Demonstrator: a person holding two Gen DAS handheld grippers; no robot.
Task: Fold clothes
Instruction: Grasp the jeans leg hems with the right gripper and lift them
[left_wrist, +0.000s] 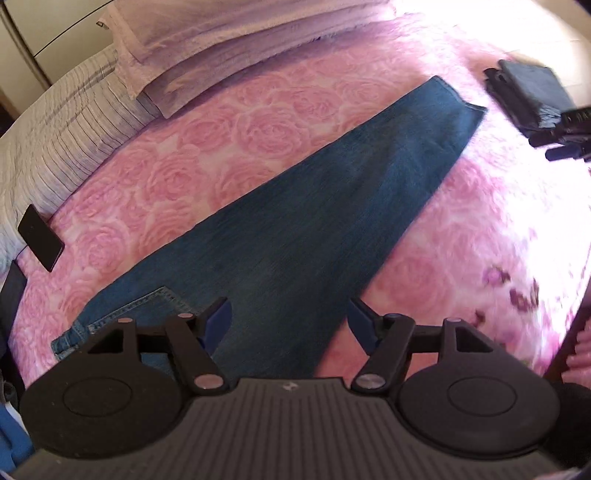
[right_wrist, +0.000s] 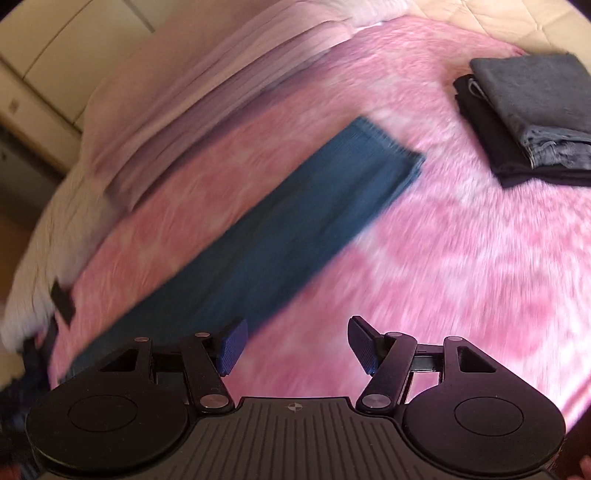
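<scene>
A pair of blue jeans lies flat on the pink rose-patterned bedspread, folded lengthwise, waist near me and hems toward the far right. My left gripper hovers open above the thigh part, nothing between its blue pads. In the right wrist view the same jeans run diagonally, blurred by motion. My right gripper is open over the bedspread, just right of the jeans' edge. The other gripper shows at the far right edge of the left wrist view.
A stack of folded dark clothes sits at the far right of the bed, also visible as folded dark clothes. Pillows lie along the head. A black phone rests near the left edge beside a white quilt.
</scene>
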